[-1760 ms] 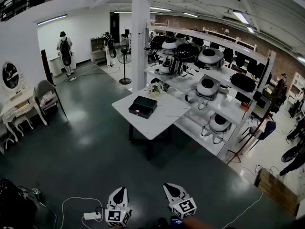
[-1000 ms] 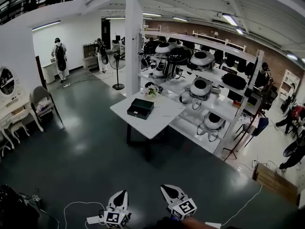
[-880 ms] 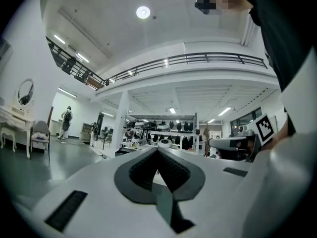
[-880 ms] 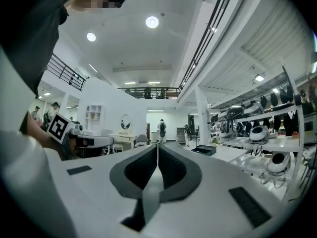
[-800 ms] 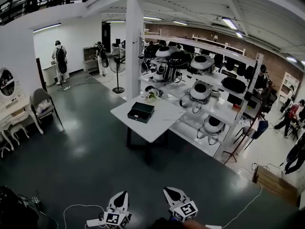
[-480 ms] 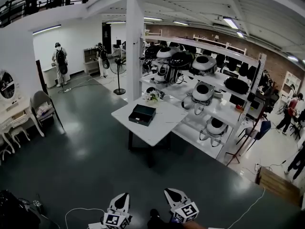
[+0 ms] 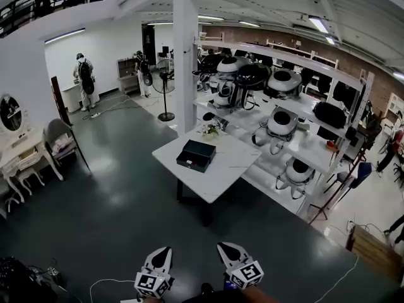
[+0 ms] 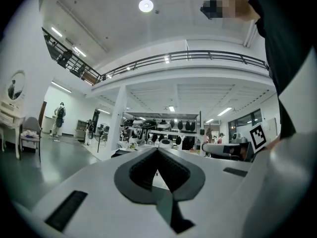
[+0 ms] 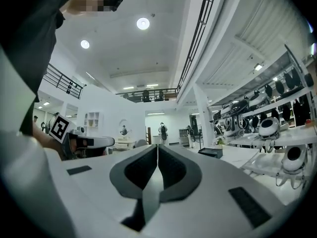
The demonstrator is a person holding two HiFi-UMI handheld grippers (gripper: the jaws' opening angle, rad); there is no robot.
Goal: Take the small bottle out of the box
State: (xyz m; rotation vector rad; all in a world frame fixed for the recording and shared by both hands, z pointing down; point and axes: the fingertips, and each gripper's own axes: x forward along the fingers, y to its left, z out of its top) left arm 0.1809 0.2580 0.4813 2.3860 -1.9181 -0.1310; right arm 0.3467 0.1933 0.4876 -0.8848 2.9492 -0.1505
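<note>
Big open hall, with dark floor [image 7: 107, 188] filling most of the head view. A long white shelf rack [image 7: 297, 131] w/ round helmet-like devices runs along the right, and a white pillar [image 7: 185, 55] stands at its left end. In front of the rack is a white table [image 7: 224, 169], set corner-on to the person and well apart from them, w/ wide bare floor between. The table's right side sits just beside the rack, so prob. no room to pass there. Its left & near edges face open floor, which looks like the easy side to come up to.

On the table, toward its left part, lies a dark box [image 7: 196, 155], flat & low, set in from the edges. The small bottle isn't visible at this range; per the task it's judged to be inside the box. A small bunch of flowers [image 7: 211, 130] sits at the table's far corner, apart from the box.

At the bottom edge, the left gripper [image 7: 160, 254] and right gripper [image 7: 226, 250] sit side by side, pointed level toward the table — seemingly a carrying pose for the approach. Each gripper view shows its jaws closed tip to tip, nothing between them. At least one must open before any grab at the bottle. A white cable [image 7: 107, 283] loops on the floor near the left gripper — minor trip risk.
</note>
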